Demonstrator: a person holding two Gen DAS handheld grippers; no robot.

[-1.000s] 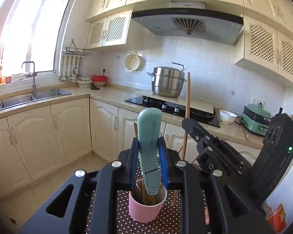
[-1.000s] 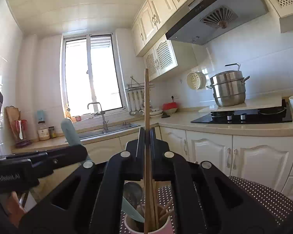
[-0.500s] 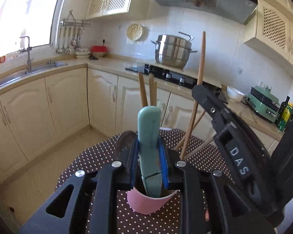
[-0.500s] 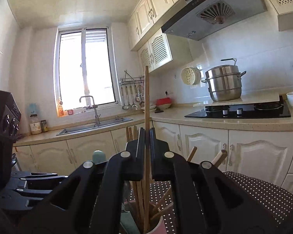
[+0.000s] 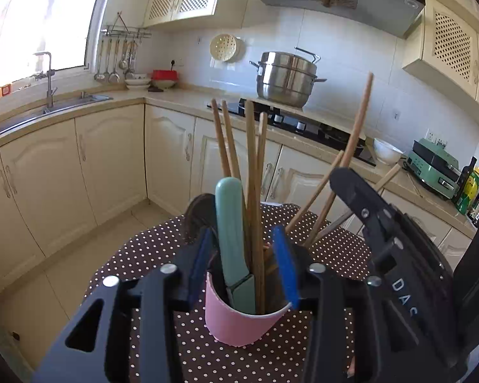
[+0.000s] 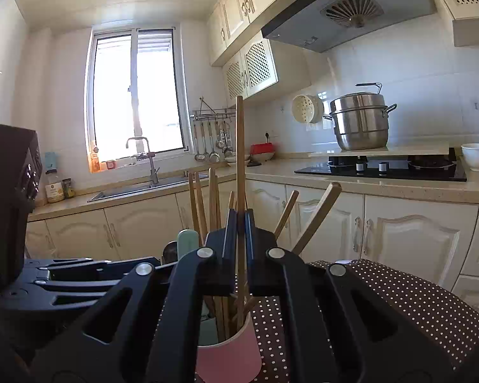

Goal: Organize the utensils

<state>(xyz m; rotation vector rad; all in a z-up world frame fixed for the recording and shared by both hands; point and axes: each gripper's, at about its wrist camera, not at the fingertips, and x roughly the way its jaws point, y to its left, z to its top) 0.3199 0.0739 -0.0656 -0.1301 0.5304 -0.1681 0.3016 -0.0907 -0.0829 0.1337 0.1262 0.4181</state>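
Note:
A pink cup stands on the brown dotted tablecloth and holds several wooden chopsticks and a teal-handled utensil. My left gripper straddles the cup's rim. Its jaws are opening, and the blue pads stand clear of the teal handle between them. My right gripper is shut on one long wooden chopstick, held upright with its lower end inside the pink cup. From the left wrist, the right gripper and its chopstick show at the right.
Cream cabinets and a counter run behind the table. A steel pot sits by the black hob, with a white bowl beside it. A sink with a tap lies under the window. Bare floor lies left of the table.
The left jaws have spread off the teal handle, which now stands free in the cup. Both grippers sank toward the cup, and the right's chopstick went lower into it.

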